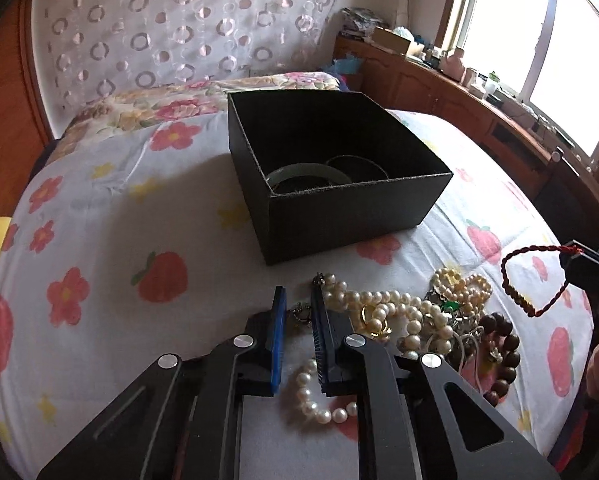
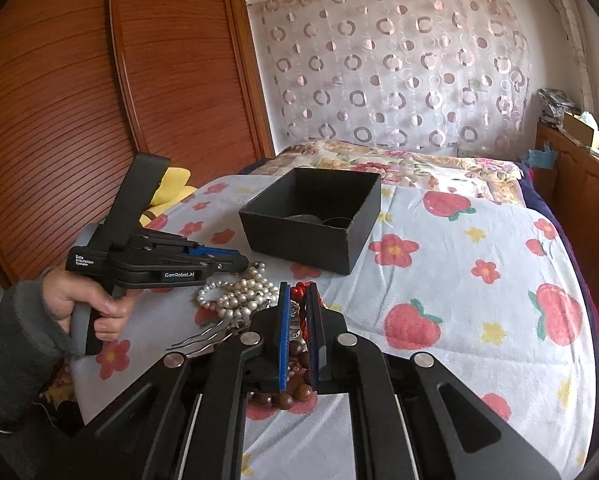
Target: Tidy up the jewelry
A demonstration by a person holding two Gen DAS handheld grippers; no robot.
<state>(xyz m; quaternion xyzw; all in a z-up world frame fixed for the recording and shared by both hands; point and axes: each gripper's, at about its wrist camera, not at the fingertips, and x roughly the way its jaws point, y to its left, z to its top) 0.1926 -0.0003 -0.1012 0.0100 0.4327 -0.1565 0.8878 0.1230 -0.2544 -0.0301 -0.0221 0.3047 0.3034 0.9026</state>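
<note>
right gripper fingers pinching red cord bracelet, lifted beside pile | left gripper fingers spread over pearl necklace on bed | judgement: carry the cord level over black box, release low; avoid snagging pearls

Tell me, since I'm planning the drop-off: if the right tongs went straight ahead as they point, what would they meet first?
Probably the near wall of the black box. The right tongs, gripping the red cord bracelet, point at it, though depth is unclear.
</note>
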